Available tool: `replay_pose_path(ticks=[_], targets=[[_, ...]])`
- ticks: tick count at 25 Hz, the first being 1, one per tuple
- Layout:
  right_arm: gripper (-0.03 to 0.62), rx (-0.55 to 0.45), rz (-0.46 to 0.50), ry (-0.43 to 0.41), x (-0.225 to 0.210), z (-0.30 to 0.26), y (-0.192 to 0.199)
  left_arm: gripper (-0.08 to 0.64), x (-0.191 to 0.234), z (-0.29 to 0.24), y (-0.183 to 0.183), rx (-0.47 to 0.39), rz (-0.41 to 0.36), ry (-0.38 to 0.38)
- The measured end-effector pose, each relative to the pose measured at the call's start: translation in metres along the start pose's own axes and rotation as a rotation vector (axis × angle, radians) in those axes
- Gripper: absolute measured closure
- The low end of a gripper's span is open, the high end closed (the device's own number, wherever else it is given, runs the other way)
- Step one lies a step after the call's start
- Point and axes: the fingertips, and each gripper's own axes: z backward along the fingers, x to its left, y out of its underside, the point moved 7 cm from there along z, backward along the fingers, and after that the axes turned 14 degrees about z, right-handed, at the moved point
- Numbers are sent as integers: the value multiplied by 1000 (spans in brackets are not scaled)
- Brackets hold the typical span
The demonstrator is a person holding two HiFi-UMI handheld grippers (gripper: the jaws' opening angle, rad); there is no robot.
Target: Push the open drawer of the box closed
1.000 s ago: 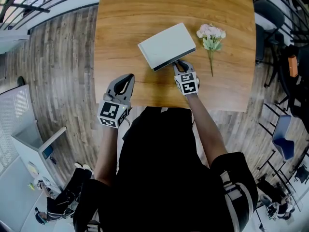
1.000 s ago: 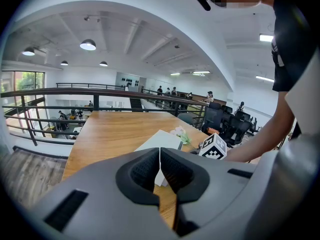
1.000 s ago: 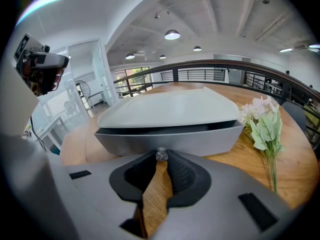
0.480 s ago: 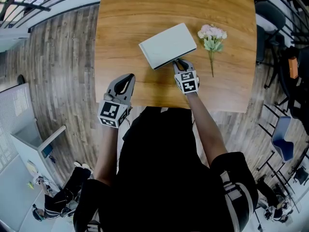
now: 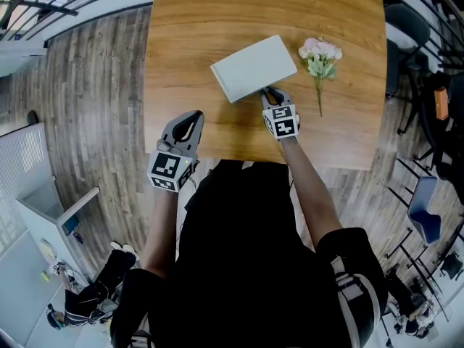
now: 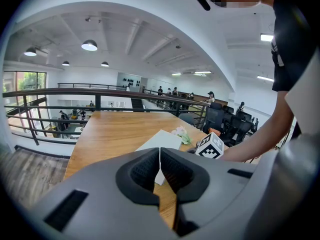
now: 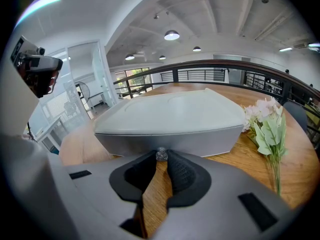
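A pale grey-green box (image 5: 254,67) lies at an angle on the wooden table (image 5: 217,13). In the right gripper view its grey drawer front (image 7: 200,143) fills the width just under the lid (image 7: 170,114). My right gripper (image 5: 270,93) is at the box's near side, shut on the small shiny drawer knob (image 7: 161,154), which sits between its fingertips. My left gripper (image 5: 190,119) hovers over the table's near left edge, away from the box, shut and empty; the left gripper view shows its pads (image 6: 150,168) meeting.
A pink flower sprig (image 5: 319,56) lies on the table right of the box, close to my right gripper; it also appears in the right gripper view (image 7: 267,124). Railings and wood floor surround the table. A person's dark torso covers the table's near edge.
The box and my right gripper have shifted a little away from me and to the right. My left gripper has barely moved.
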Motion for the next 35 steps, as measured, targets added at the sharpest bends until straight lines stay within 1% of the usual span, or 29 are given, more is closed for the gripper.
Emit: replay_pose_path(ticks=[13,17,25,29,32,35], targets=[[505,5,20,-2,4,3,-3,535,-2,9,-2,-17,-1,1],[482,7,40,-7,6,5,-2,535,-3,10,-4,-23,-5,9],[482,-1,42,37,6,24,-2,535,-9,13,-7,-38,-29,50],[501,-22,44,66,10,39,-6,535,-11,19,-10,-51,-41,68],[558,-30,42,90,13,57,-7,535,-15,24,-11,-56,-49,80],[575,-31,55,112,19,74,-9,535,-17,31,-14,-78,-63,97]])
